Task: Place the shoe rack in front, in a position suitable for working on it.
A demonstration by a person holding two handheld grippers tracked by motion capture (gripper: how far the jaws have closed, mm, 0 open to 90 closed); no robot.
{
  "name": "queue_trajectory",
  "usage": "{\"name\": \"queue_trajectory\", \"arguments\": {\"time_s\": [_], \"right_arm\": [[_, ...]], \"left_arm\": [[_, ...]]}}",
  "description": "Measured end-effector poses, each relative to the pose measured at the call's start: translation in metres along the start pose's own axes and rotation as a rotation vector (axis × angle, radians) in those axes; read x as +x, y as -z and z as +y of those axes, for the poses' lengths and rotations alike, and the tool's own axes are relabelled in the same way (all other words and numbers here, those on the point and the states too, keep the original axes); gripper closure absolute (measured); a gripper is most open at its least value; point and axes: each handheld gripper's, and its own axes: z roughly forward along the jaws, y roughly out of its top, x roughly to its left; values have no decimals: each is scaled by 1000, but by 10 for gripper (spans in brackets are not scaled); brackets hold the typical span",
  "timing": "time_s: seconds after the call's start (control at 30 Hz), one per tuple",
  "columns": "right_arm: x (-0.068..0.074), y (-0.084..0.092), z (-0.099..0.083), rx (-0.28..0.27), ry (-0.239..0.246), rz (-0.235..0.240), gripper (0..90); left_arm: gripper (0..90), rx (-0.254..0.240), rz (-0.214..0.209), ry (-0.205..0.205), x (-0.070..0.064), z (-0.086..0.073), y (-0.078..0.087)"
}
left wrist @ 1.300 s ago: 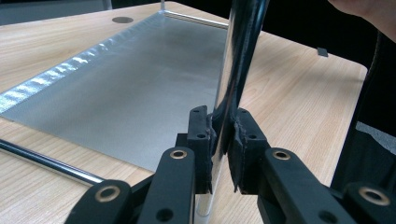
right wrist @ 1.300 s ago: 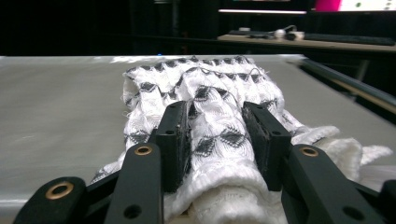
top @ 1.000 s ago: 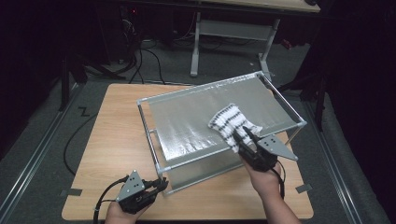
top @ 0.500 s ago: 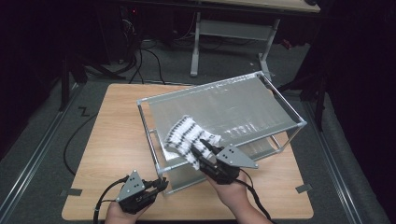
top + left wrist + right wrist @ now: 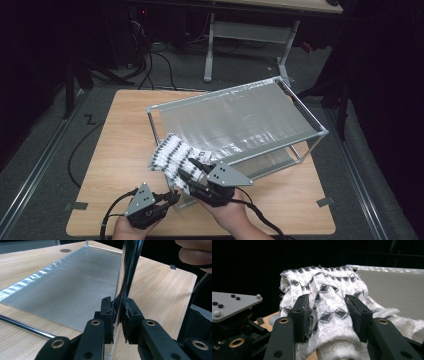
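Left tongs (image 5: 119, 315) pinch upright corner post (image 5: 127, 270) of metal rack (image 5: 300, 116), low at near left corner, steady. Right tongs (image 5: 329, 312) hold bunched black-and-white knitted cloth (image 5: 172, 156) between jaws, which have just been opening; cloth still bulges against both pads. Cloth lies draped over rack's front left edge, spilling off silver top sheet (image 5: 235, 117). Rack stands angled on wooden desk (image 5: 120, 130).
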Motion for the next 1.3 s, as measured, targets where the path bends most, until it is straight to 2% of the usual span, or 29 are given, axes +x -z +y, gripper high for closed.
{"name": "queue_trajectory", "arguments": {"time_s": [0.1, 0.23, 0.43, 0.53, 0.7, 0.8, 0.9, 0.93, 0.97, 1.1, 1.2, 1.27, 1.3], "right_arm": [[3, -1, 0, 2, 10, 17, 605], [7, -2, 1, 5, 45, 16, 754], [8, 3, 1, -27, 66, -8, 783], [-1, 18, 9, -69, 52, -31, 784], [-27, 64, 22, -127, 73, -118, 785], [-42, 92, 17, -113, 68, -165, 785], [-50, 106, -2, -60, 19, -177, 785], [-50, 107, -10, -33, 19, -177, 786], [-50, 107, -19, -4, 17, -172, 786], [-56, 93, -52, 139, 32, -172, 785], [-70, 81, -73, 242, 16, -188, 784], [-80, 72, -87, 317, 29, -217, 782], [-85, 68, -93, 350, 5, -221, 780]], "left_arm": [[802, 1, 0, -3, 0, 0, 0], [802, 2, -5, -2, 0, 0, 0], [801, 5, -6, 0, 0, 0, 0], [801, 4, -6, 3, 0, 0, 0], [800, 3, 2, 2, 1, 1, 0], [802, 5, 30, 13, 3, 1, 0], [801, 4, 63, 38, 8, 1, 2], [800, 2, 67, 54, 10, 1, 3], [799, 1, 79, 53, 12, 1, 4], [799, -11, 110, 73, 18, 1, 7], [799, -21, 127, 82, 22, 1, 12], [799, -19, 135, 83, 26, 1, 15], [799, -17, 139, 81, 28, 1, 15]]}}
